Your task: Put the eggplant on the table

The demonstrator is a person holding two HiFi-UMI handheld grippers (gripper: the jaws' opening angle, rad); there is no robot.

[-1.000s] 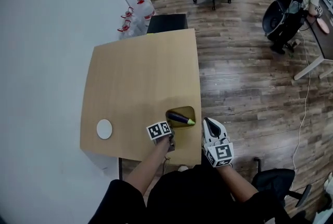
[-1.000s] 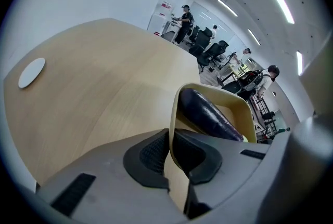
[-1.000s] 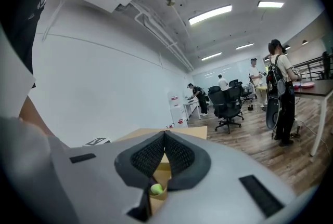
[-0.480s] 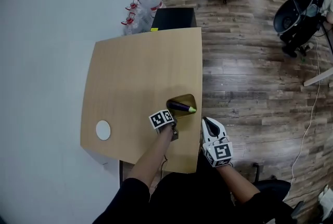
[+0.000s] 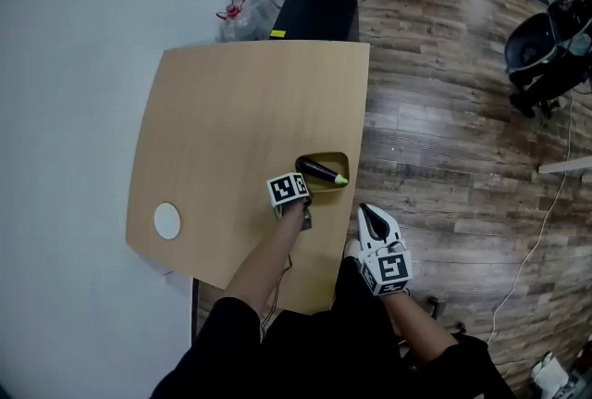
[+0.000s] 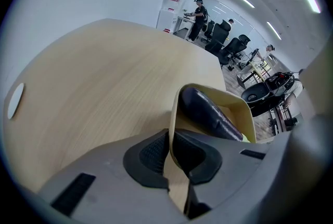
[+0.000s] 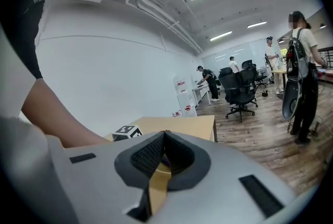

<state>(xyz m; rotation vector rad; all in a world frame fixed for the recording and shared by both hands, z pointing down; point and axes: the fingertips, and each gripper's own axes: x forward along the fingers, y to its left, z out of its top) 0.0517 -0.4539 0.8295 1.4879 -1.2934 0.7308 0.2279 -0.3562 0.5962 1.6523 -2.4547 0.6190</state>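
At the table's [image 5: 231,110] 3 o'clock edge, seen from the head view, a dark purple eggplant [image 5: 321,171] with a pale green tip lies inside a yellow bowl [image 5: 339,157]. The left gripper [image 6: 170,150] is clenched on the bowl's thin rim, at the bowl's 8 o'clock side; the gripper's own view shows the rim pinched between its pads. The right gripper [image 5: 369,215] hangs at the bowl's 5 o'clock, off the table edge over the wooden floor, jaws pressed together on nothing. A white disc [image 5: 167,221] sits near the table's 8 o'clock corner. The task looks barely begun (only the bowl is gripped): the eggplant has not yet been lifted out and laid on the bare tabletop.
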